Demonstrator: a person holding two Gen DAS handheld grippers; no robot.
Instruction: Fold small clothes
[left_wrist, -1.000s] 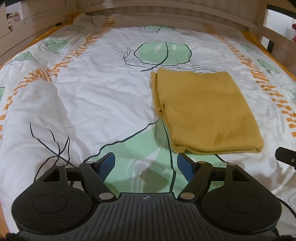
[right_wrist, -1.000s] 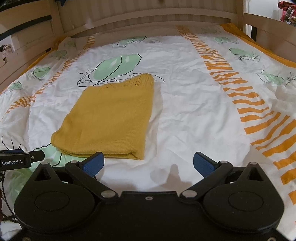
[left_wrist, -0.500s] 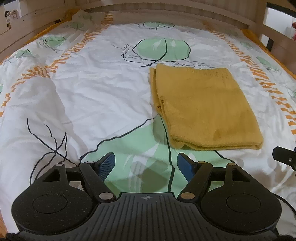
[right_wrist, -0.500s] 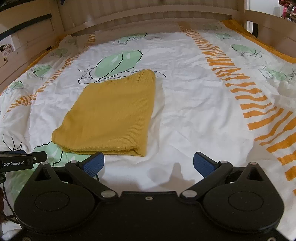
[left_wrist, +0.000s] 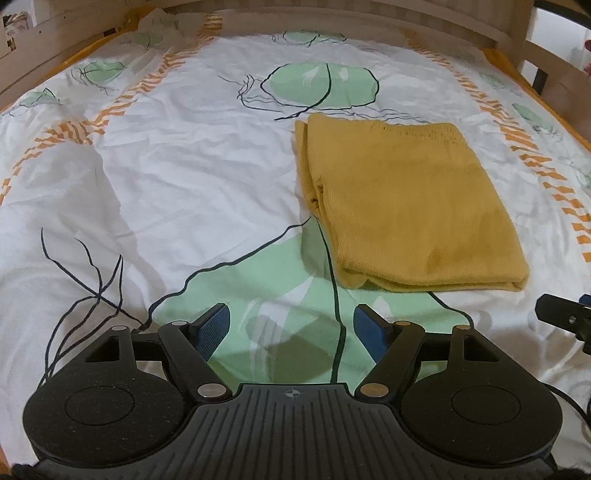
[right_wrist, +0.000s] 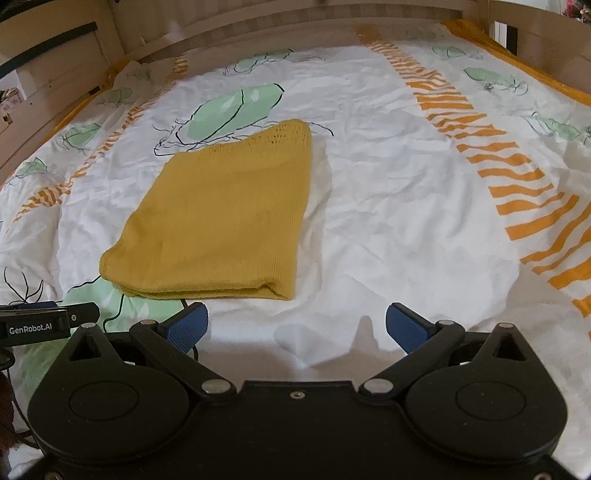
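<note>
A mustard-yellow knitted garment (left_wrist: 402, 206) lies folded into a flat rectangle on the bed; it also shows in the right wrist view (right_wrist: 225, 221). My left gripper (left_wrist: 291, 332) is open and empty, held above the sheet short of the garment's near left corner. My right gripper (right_wrist: 295, 326) is open and empty, short of the garment's near right corner. The right gripper's side (left_wrist: 565, 317) shows at the left view's right edge, and the left gripper's side (right_wrist: 40, 323) at the right view's left edge.
The bed sheet (left_wrist: 166, 177) is white with green leaf prints and orange stripes, wrinkled on the left. A wooden bed frame (right_wrist: 258, 26) runs around the far end and both sides. A crumpled bit of cloth (left_wrist: 162, 22) lies at the far left corner.
Both grippers have drawn back a little and lifted, so the garment sits farther away in both views. The garment has not moved. Both grippers stay open.
</note>
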